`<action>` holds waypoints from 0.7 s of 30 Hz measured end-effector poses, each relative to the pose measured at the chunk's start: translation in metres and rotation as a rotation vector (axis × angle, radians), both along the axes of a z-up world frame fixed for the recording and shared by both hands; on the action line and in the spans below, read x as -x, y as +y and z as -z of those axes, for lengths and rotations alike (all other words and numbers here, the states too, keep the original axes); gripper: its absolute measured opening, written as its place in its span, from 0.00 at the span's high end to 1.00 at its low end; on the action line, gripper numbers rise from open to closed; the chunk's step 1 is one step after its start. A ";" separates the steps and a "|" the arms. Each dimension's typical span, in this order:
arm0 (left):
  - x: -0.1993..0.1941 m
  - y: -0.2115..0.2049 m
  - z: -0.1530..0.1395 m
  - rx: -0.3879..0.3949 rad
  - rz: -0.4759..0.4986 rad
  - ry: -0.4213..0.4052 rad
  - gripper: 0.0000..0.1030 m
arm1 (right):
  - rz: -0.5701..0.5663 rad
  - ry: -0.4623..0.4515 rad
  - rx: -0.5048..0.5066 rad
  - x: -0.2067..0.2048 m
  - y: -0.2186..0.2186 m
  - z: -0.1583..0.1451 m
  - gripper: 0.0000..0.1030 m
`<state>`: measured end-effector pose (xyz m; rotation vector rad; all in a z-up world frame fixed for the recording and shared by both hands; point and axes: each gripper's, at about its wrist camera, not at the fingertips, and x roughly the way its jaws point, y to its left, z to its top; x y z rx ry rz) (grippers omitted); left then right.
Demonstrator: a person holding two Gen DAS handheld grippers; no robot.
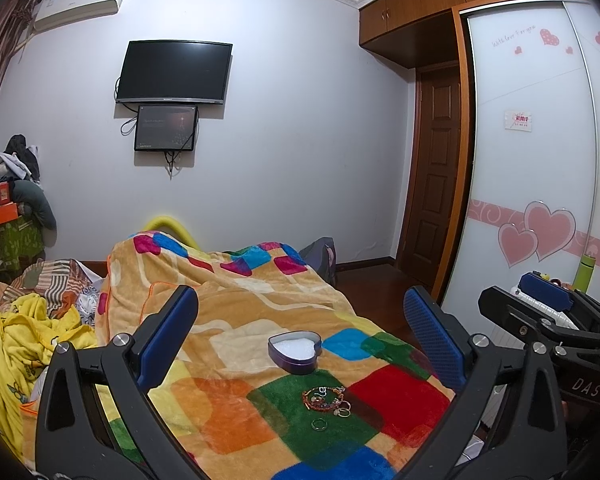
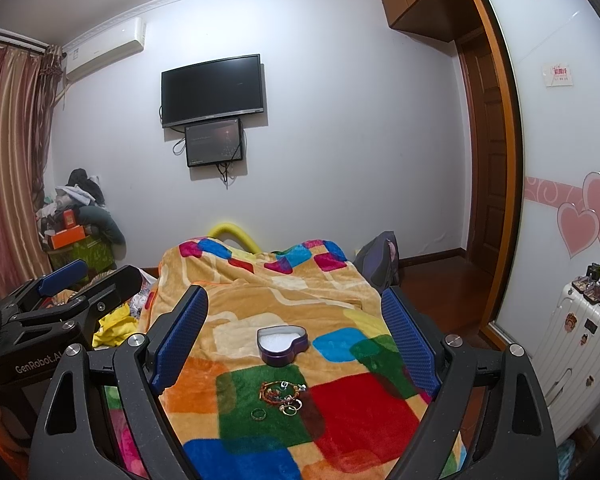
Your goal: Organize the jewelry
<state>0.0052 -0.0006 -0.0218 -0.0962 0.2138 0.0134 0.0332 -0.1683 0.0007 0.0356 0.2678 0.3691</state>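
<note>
Jewelry [image 2: 282, 396] on blanket [image 2: 364, 408], beyond spread fingers [image 2: 182, 344], heart box [image 2: 282, 344] behind

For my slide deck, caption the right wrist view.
Open right gripper above a heart-shaped box and loose jewelry on a blanket.

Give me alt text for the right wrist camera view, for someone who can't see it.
An open gripper hovers over a bed's patchwork blanket, where beaded bracelets and rings lie in a small heap. Just beyond them sits an open purple heart-shaped box with white lining. The other gripper shows at left; a dark TV hangs on the far wall.
</note>
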 end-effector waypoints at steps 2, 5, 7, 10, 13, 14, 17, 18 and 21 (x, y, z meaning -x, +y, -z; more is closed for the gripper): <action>0.000 0.000 0.000 0.000 0.000 0.000 0.00 | 0.000 0.000 -0.001 0.000 0.000 0.000 0.16; 0.000 0.000 0.000 0.000 0.000 0.001 0.00 | 0.000 0.001 -0.001 0.000 0.000 0.001 0.16; 0.000 -0.001 0.000 0.000 0.000 0.001 0.00 | 0.000 0.002 -0.001 0.000 0.000 0.001 0.16; -0.001 -0.001 0.002 0.000 0.001 0.006 0.00 | 0.000 0.004 0.000 0.000 0.000 0.002 0.16; -0.004 -0.001 0.004 0.001 0.002 0.014 0.00 | -0.002 0.011 0.002 0.003 0.001 0.009 0.16; -0.006 -0.002 0.006 0.002 0.004 0.020 0.00 | -0.001 0.013 0.003 0.002 0.000 0.011 0.16; -0.015 0.001 0.009 0.004 0.007 0.041 0.00 | 0.003 0.028 0.007 -0.001 0.001 0.015 0.16; -0.019 0.002 0.012 0.005 0.008 0.052 0.00 | 0.004 0.038 0.009 -0.004 0.000 0.016 0.16; -0.031 0.004 0.021 0.004 0.008 0.091 0.00 | 0.013 0.069 0.016 -0.011 0.000 0.023 0.16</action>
